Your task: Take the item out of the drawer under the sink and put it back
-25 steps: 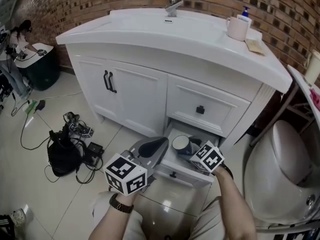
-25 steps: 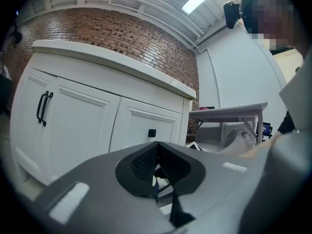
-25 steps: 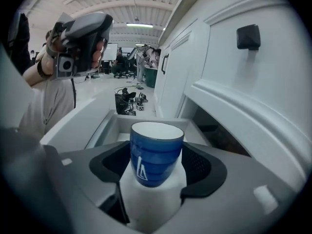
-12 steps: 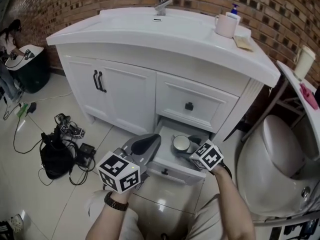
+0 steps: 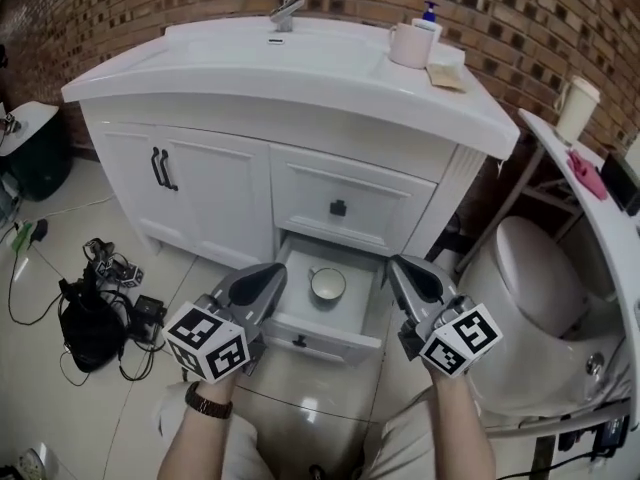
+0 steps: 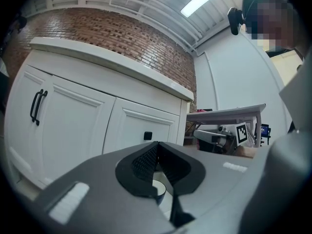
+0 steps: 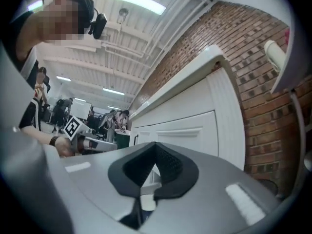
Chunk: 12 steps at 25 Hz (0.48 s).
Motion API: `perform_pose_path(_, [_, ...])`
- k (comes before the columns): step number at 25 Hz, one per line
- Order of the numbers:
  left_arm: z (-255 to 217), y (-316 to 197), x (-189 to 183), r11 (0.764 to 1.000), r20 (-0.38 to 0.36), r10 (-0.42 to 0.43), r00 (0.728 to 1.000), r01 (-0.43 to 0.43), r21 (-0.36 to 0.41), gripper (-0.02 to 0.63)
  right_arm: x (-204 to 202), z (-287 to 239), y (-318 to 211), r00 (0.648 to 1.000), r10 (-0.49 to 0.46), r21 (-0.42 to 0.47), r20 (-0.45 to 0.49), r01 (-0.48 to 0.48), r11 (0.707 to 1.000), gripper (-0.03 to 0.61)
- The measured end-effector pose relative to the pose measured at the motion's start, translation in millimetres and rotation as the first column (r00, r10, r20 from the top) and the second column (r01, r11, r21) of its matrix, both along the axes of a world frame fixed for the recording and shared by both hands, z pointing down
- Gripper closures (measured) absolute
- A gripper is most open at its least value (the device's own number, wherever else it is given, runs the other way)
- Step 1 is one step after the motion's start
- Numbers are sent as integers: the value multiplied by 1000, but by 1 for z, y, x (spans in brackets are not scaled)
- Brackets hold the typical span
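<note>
Cup (image 5: 327, 285) lies in drawer (image 5: 296, 320), left of right hand-held gripper (image 5: 400, 266)

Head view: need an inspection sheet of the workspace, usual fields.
Surface: white vanity top, with faucet, mug, pump bottle, tan card.
Job's things: lower drawer open; cup upright inside, touched by neither tool.
Clutter: black bag on floor tiles.
Grippers: left tool shut, empty; right tool shut, empty.
Cables: loose cables on floor, left.
Surroundings: brick wall, toilet, paper cup.
</note>
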<state>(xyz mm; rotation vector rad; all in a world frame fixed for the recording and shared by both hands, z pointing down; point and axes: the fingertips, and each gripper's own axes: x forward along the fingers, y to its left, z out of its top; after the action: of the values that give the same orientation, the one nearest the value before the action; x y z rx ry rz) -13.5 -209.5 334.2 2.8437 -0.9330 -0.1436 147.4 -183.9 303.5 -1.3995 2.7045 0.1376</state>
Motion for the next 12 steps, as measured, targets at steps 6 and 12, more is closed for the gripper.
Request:
perform_pose_path(6, [0, 3, 18, 1000, 18, 28, 999, -28, -6, 594, 34, 0, 13, 997, 74, -34, 16, -74, 997, 578])
perform_pose_path(12, [6, 7, 32, 998, 33, 54, 998, -54, -11, 594, 36, 3, 14, 997, 73, -47, 12, -73, 996, 578])
